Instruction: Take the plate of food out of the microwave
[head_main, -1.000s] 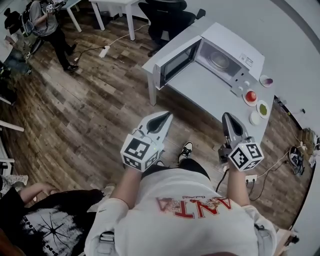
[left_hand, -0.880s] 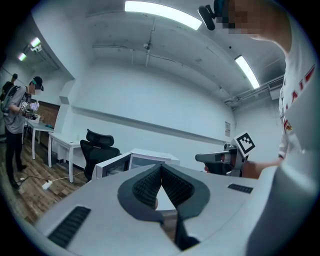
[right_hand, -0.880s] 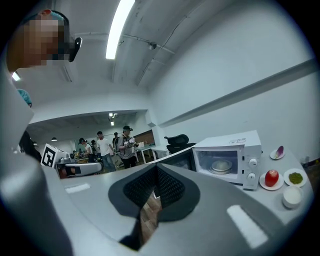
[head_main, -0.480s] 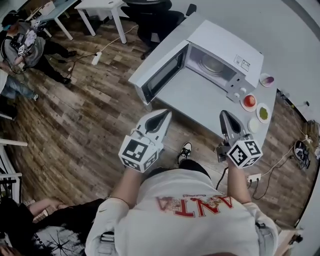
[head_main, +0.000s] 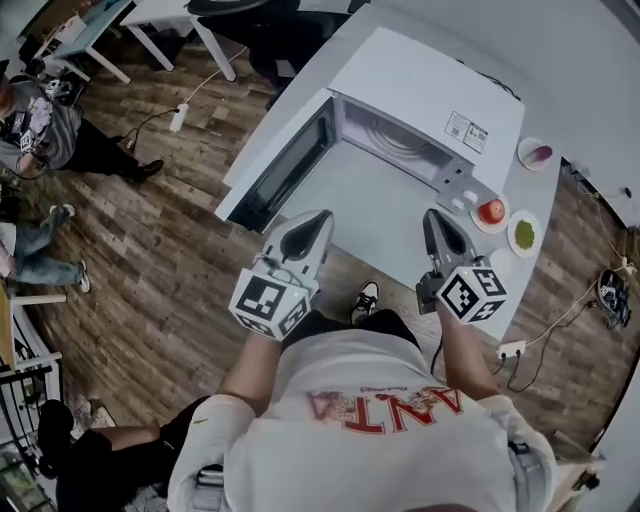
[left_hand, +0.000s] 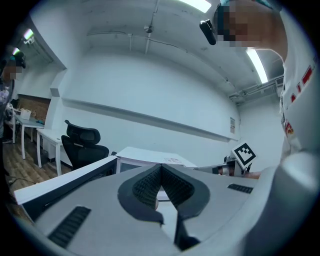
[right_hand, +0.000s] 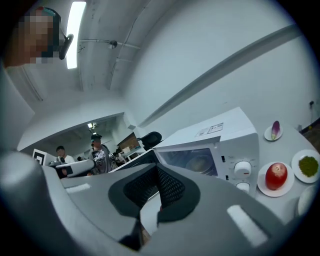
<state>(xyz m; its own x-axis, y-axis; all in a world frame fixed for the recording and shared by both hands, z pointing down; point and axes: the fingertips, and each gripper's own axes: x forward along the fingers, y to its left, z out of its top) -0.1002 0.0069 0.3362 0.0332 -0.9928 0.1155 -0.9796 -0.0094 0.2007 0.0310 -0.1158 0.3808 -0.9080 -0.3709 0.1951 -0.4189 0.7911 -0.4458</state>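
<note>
The plate of food (right_hand: 199, 163) sits inside the white microwave (head_main: 430, 95), whose door (head_main: 280, 170) stands swung wide open to the left on the grey table (head_main: 385, 215). The left gripper (head_main: 318, 218) and the right gripper (head_main: 432, 215) are held side by side over the table's near edge, pointing at the oven and well short of the plate, each with its jaws clenched together on nothing. To the right of the microwave stand three small plates, one with a red fruit (right_hand: 276, 176), one with something green (right_hand: 308, 166) and one with something purple (right_hand: 275, 129).
</note>
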